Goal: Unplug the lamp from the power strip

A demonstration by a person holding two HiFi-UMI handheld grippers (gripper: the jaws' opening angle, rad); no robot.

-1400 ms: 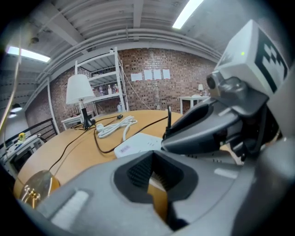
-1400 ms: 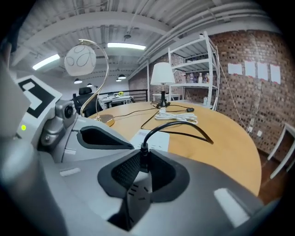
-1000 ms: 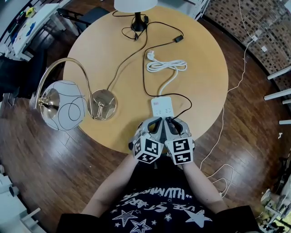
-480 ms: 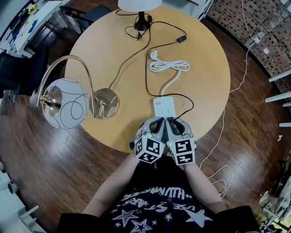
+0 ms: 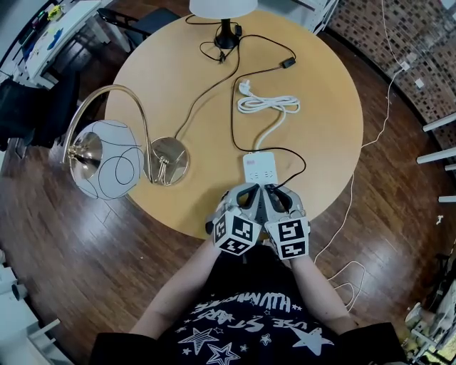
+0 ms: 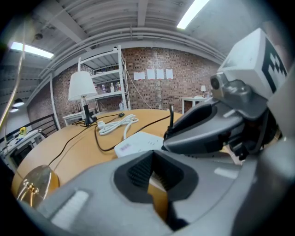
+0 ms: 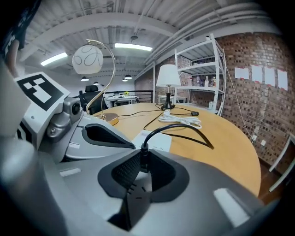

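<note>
On the round wooden table (image 5: 142,85) a white power strip (image 5: 256,168) lies near the front edge. A black cable (image 5: 293,158) loops from its near end back to the white-shaded table lamp (image 5: 223,8) at the far side. My right gripper (image 5: 273,192) is at the strip's near end. In the right gripper view its jaws are closing on the black plug (image 7: 144,154), which stands upright between the pads over the strip (image 7: 156,140). Whether the plug sits in its socket I cannot tell. My left gripper (image 5: 247,192) rests beside it, narrowly open with nothing between its pads (image 6: 138,171).
A gold arc lamp with a glass globe (image 5: 107,160) hangs over the table's left edge, on its round base (image 5: 167,161). The strip's own white cord (image 5: 268,105) lies coiled mid-table. Beyond the table are a wood floor, metal shelves and a brick wall (image 6: 156,73).
The head view has shifted slightly. Both grippers stay side by side at the near end of the power strip.
</note>
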